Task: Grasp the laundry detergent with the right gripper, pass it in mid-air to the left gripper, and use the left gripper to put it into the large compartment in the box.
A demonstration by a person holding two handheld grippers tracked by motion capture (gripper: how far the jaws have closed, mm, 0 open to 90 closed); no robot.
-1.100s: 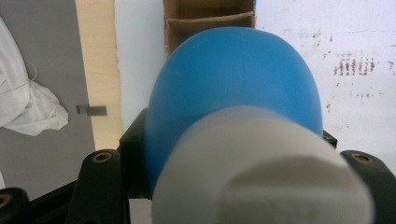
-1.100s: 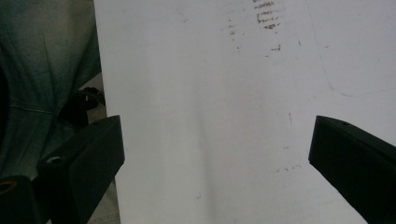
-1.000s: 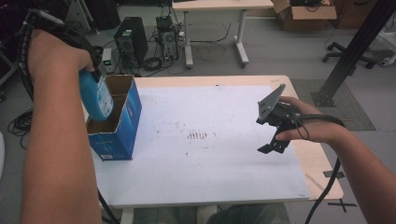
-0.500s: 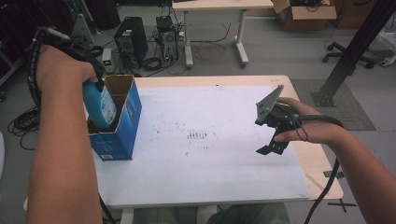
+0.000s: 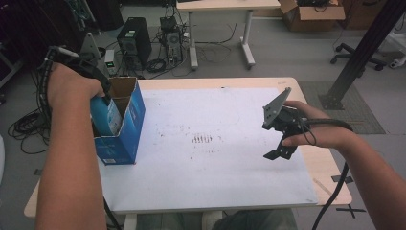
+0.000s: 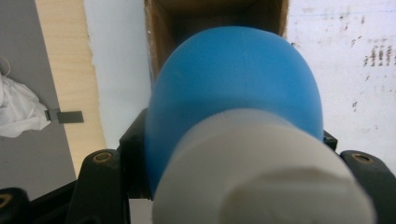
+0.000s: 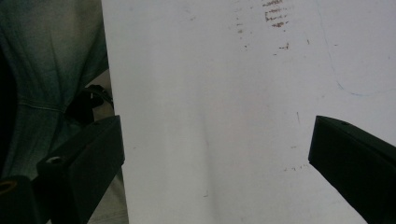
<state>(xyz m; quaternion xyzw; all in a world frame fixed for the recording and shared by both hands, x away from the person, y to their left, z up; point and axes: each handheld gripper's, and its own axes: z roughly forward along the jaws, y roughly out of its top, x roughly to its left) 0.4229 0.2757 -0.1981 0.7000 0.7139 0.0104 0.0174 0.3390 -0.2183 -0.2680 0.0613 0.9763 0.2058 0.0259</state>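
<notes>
A blue bottle (image 5: pixel 108 118) with a white cap (image 6: pixel 254 175) hangs partly inside an open blue cardboard box (image 5: pixel 126 140) at the table's left edge. My left gripper (image 5: pixel 102 98) is shut on the bottle near its cap, and the bottle's lower part is hidden by the box walls. In the left gripper view the bottle (image 6: pixel 233 79) points down into the brown inside of the box (image 6: pixel 210 11). My right gripper (image 5: pixel 271 140) hovers above the right side of the white sheet (image 5: pixel 215 182). Its jaws stand wide apart with nothing between them, as the right gripper view (image 7: pixel 215 154) shows.
The white sheet (image 7: pixel 210 70) covers most of the wooden table (image 5: pixel 330 177) and has small brown marks (image 5: pixel 202 139) at its middle. On the floor beyond are a computer tower (image 5: pixel 131 40), cables (image 5: pixel 28 127), a second desk (image 5: pixel 225 7) and a black post (image 5: pixel 364 48).
My left hand has sunk, taking the blue bottle from above the box down into its opening. The right hand has stayed where it was.
</notes>
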